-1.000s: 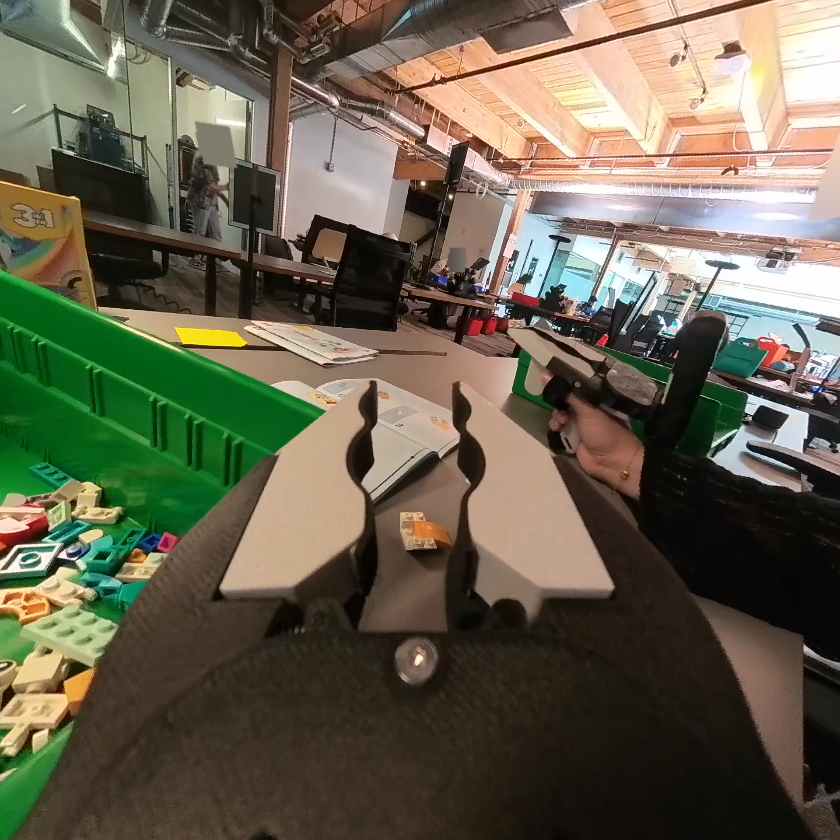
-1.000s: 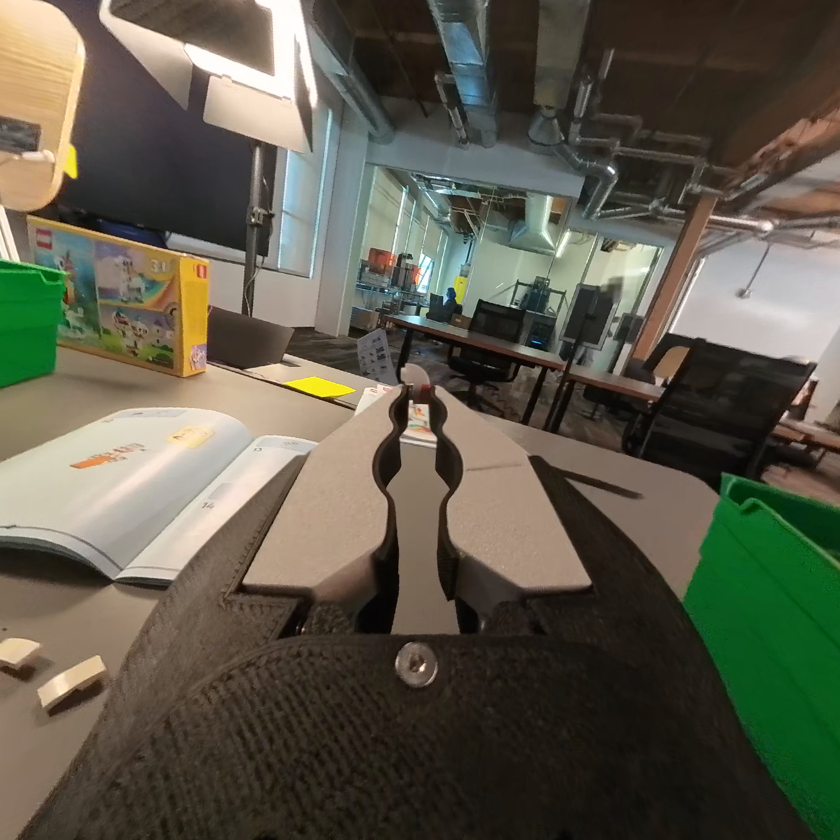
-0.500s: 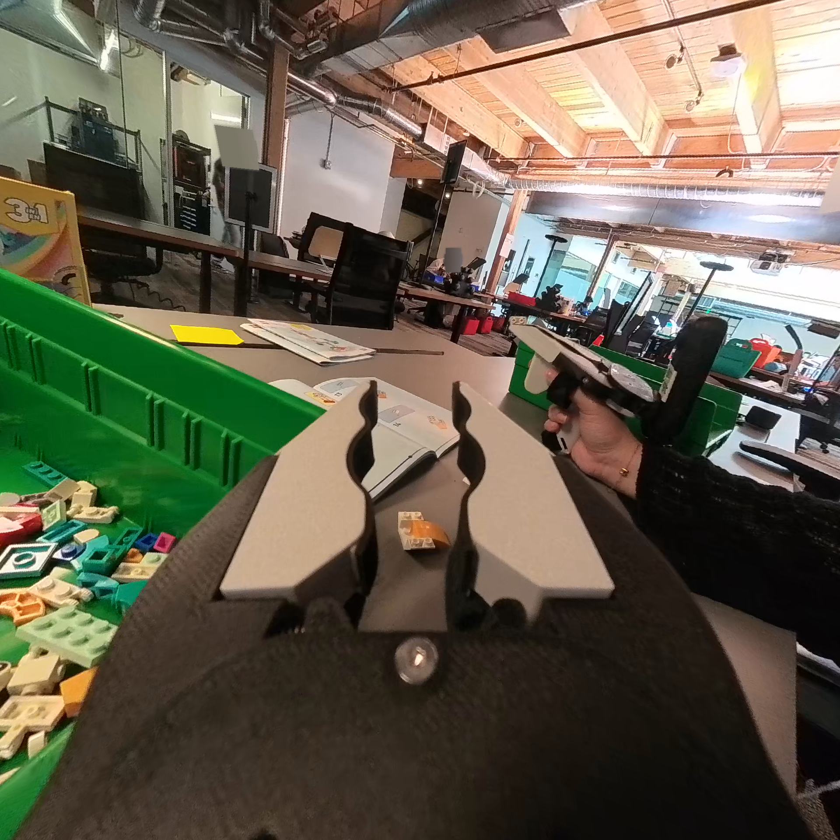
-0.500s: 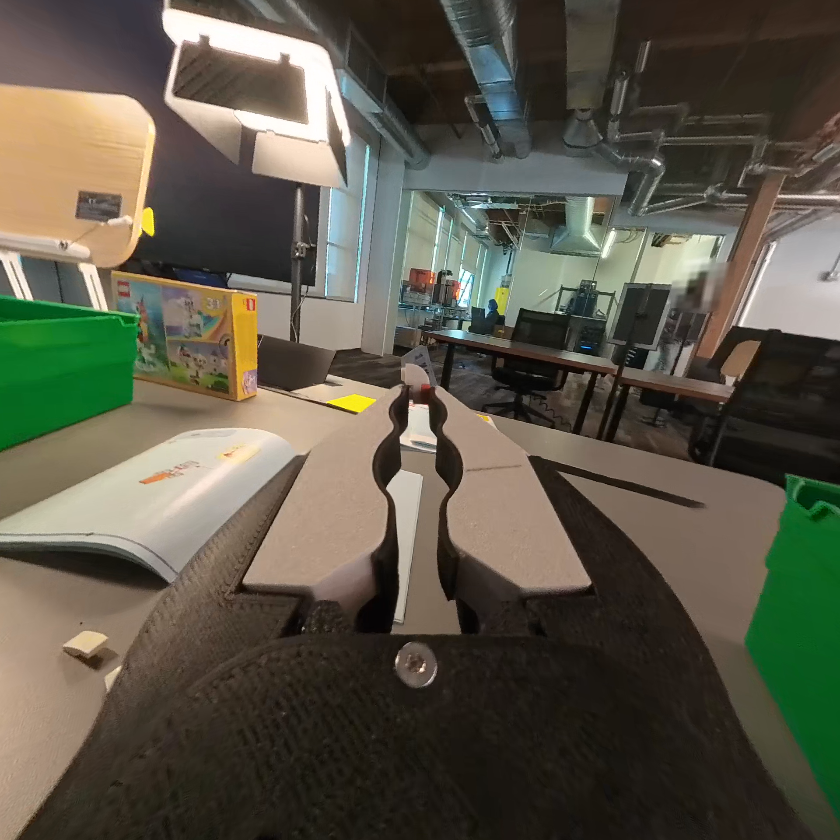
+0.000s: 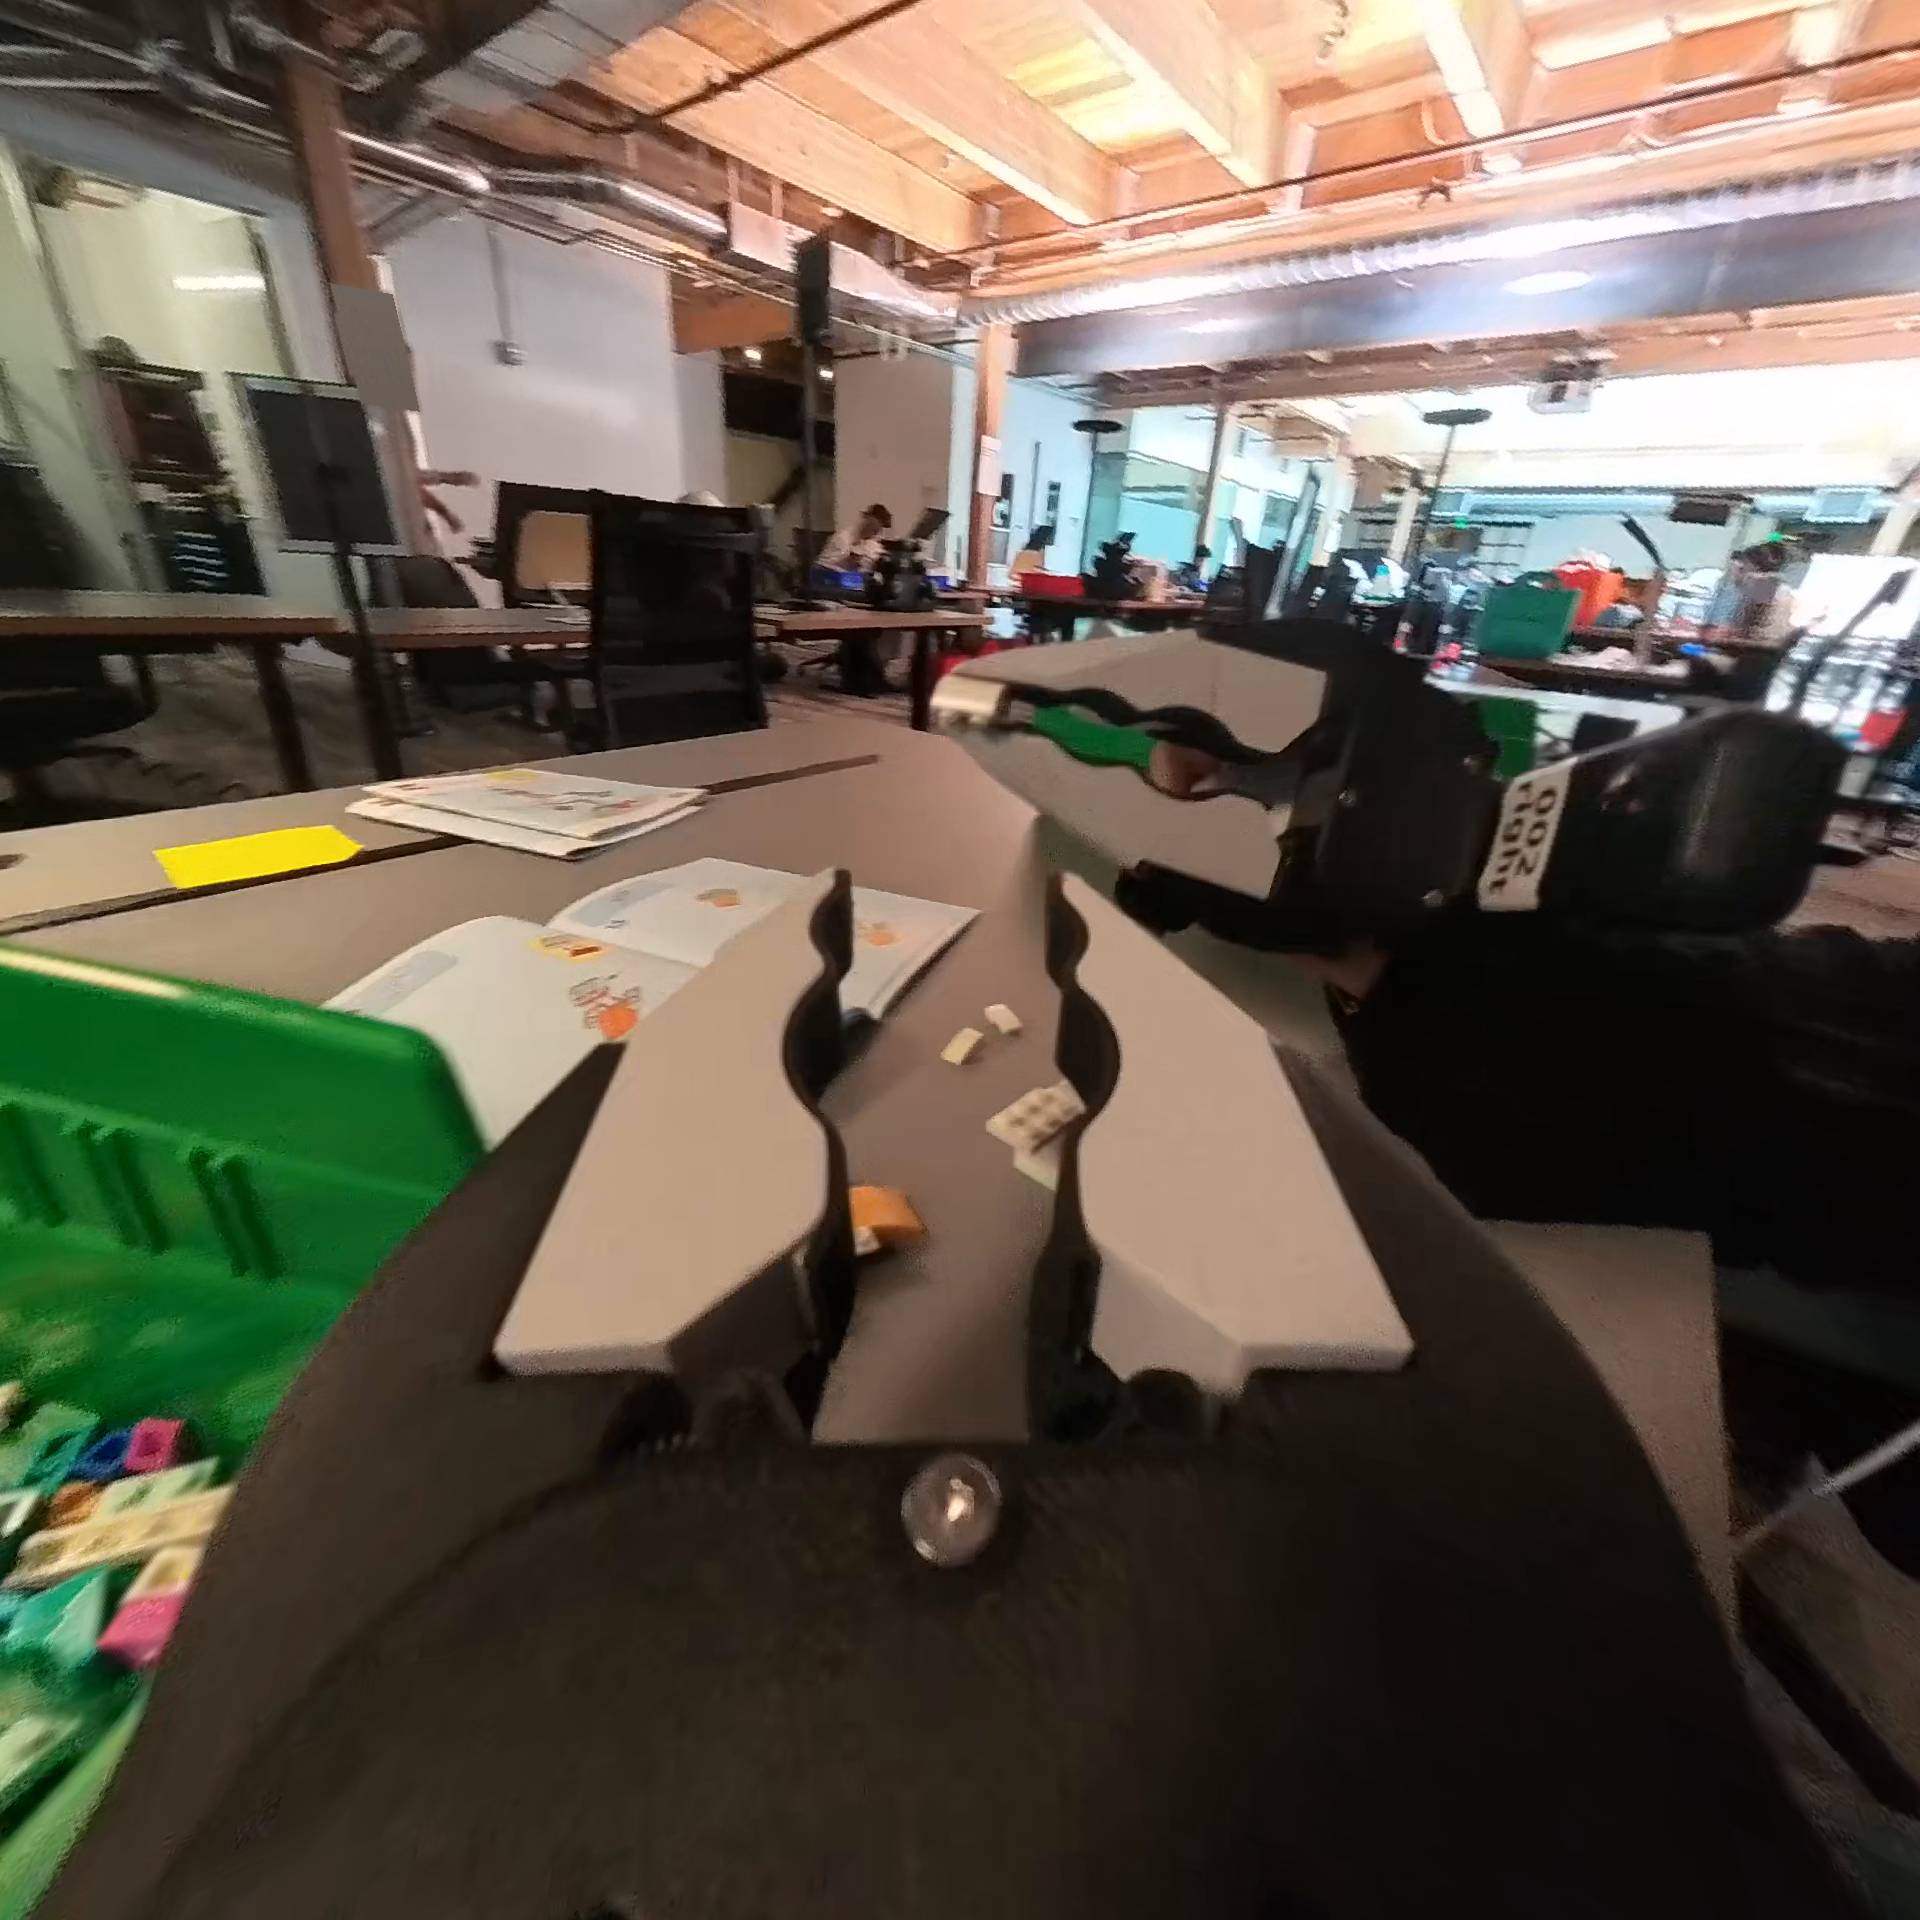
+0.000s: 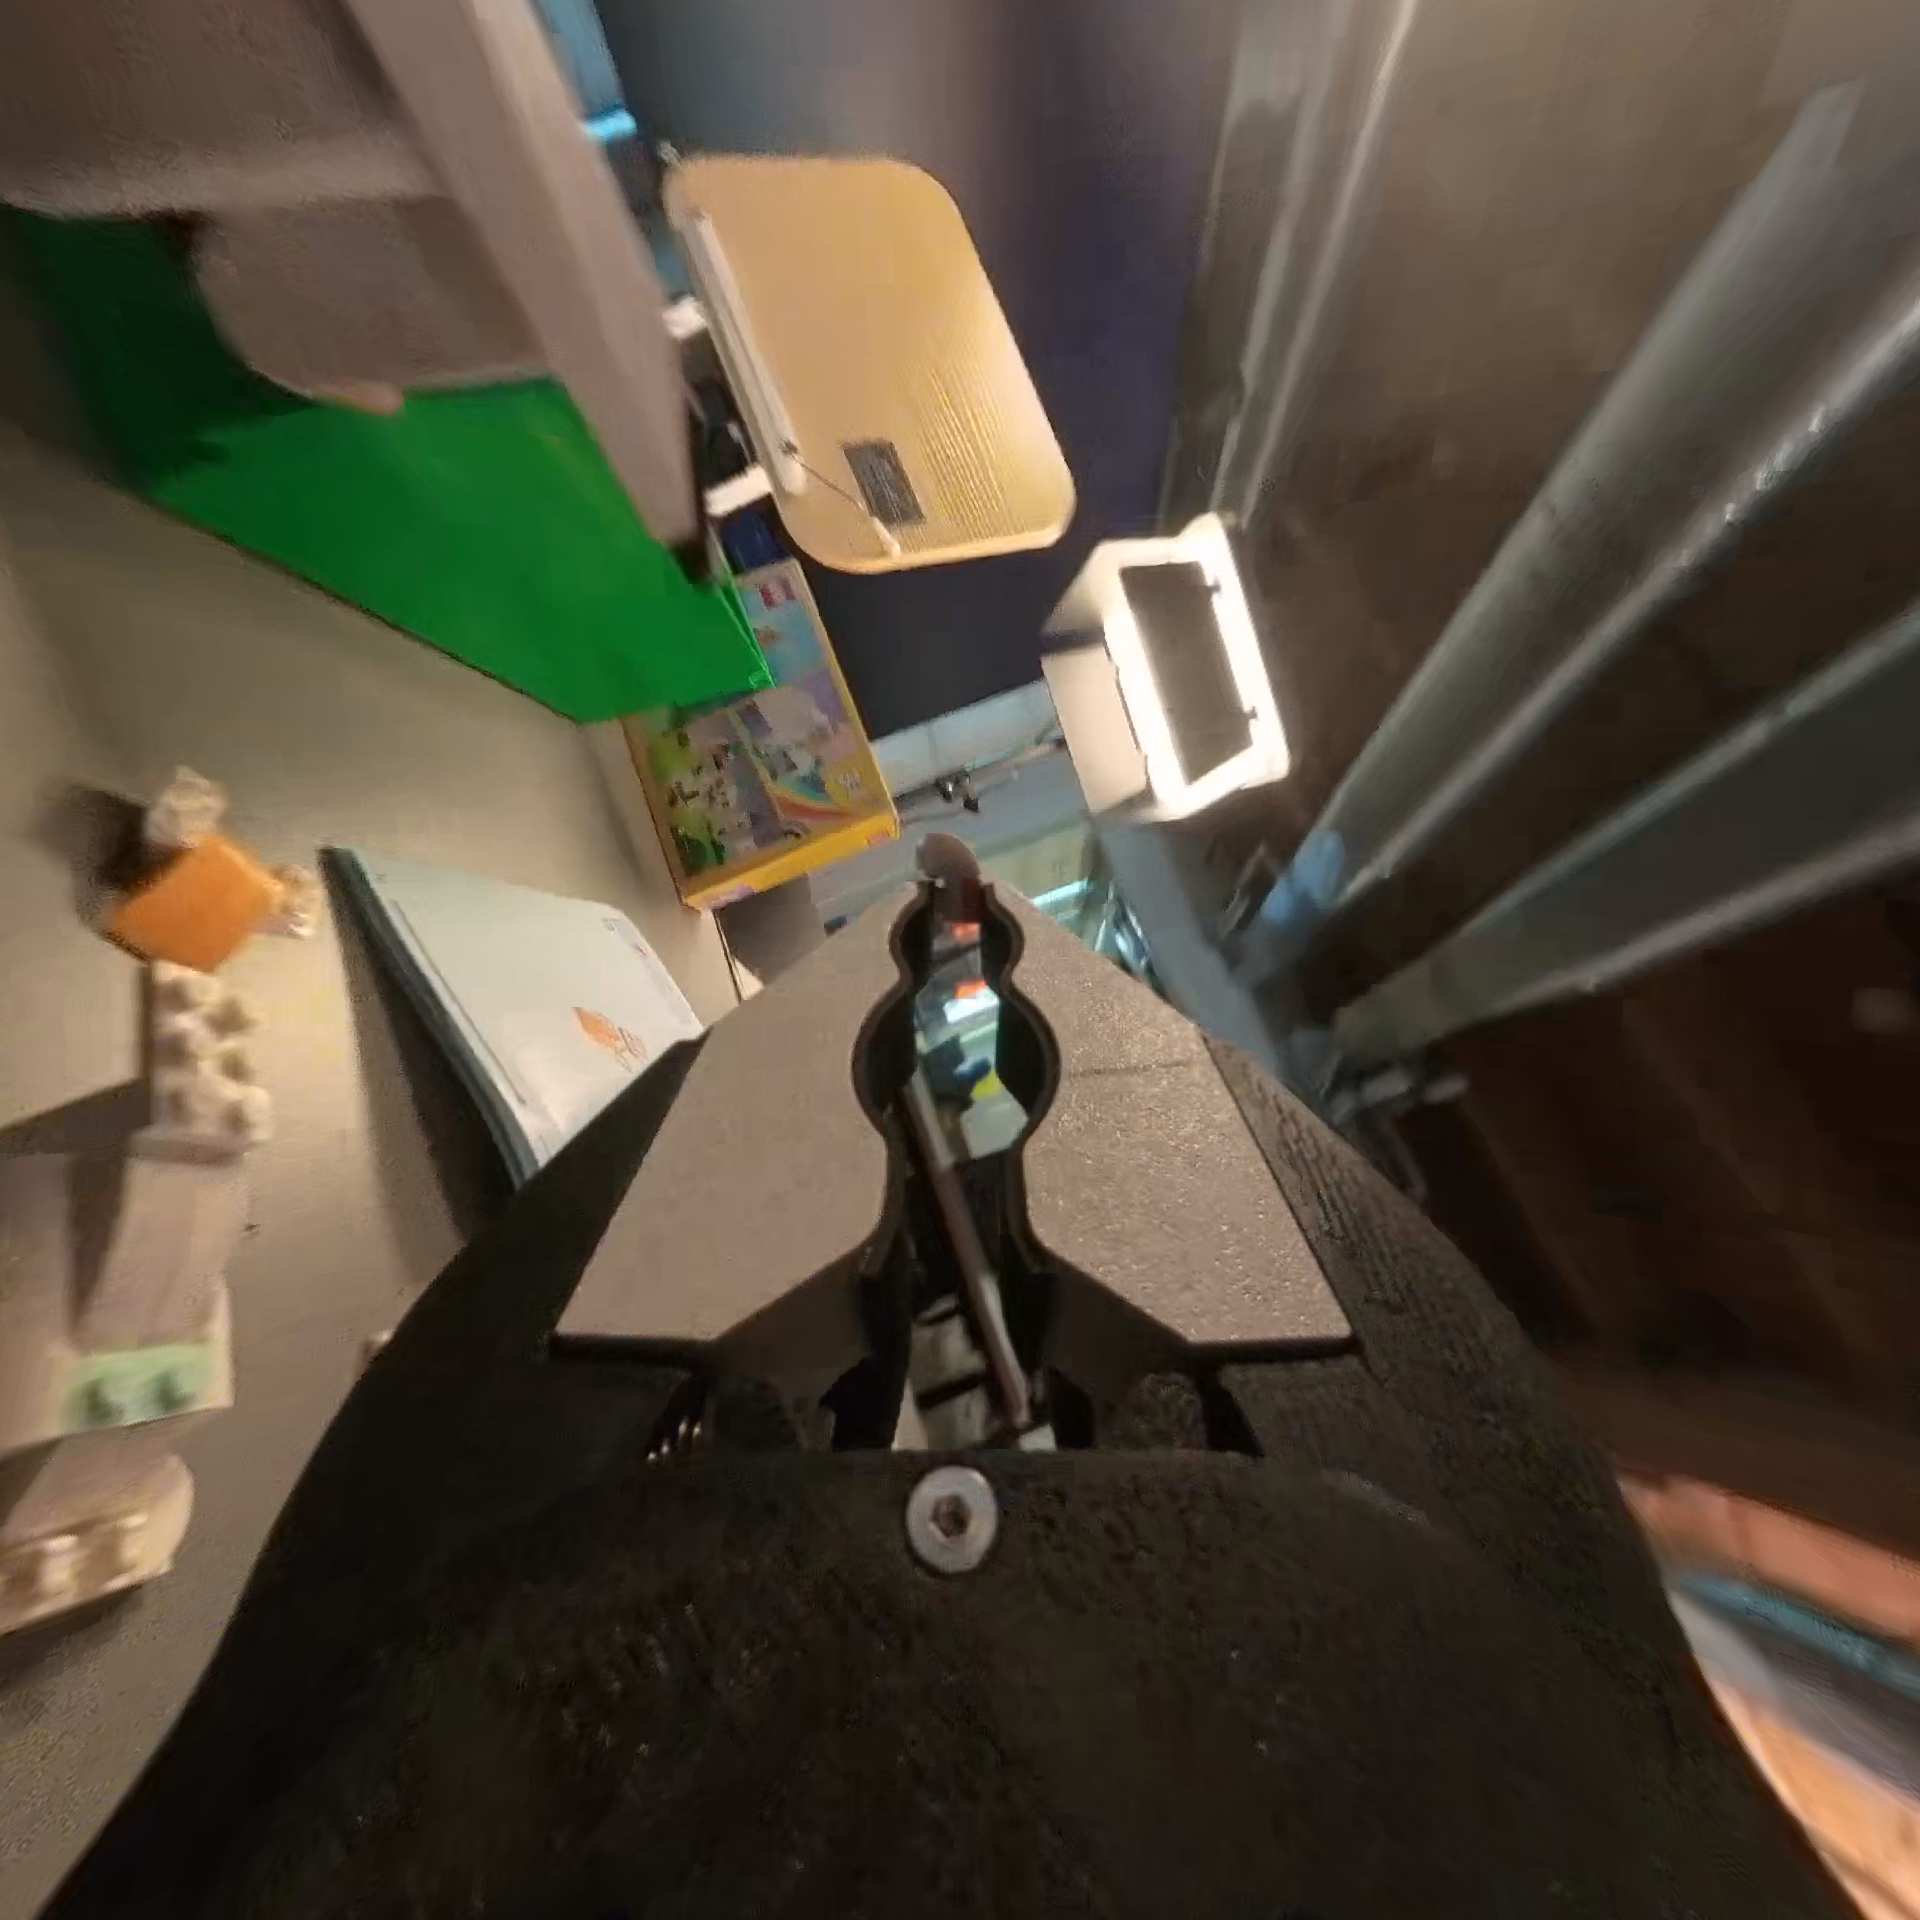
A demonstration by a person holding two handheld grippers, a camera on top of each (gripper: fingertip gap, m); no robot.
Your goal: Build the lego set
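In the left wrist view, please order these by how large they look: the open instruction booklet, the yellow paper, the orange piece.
1. open instruction booklet
2. yellow paper
3. orange piece, partly hidden by the left hand-held gripper; nearness also makes the ranking unsure.

Bright daylit office, glowing light panel [image 6: 1169,665] overhead, heavy motion blur on green bin [image 5: 208,1122], fisheye-bent edges

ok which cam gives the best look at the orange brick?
Right wrist view: the orange brick lies unobstructed on the table, though motion-blurred. In the left wrist view it sits sharper but half hidden behind the left tongs.
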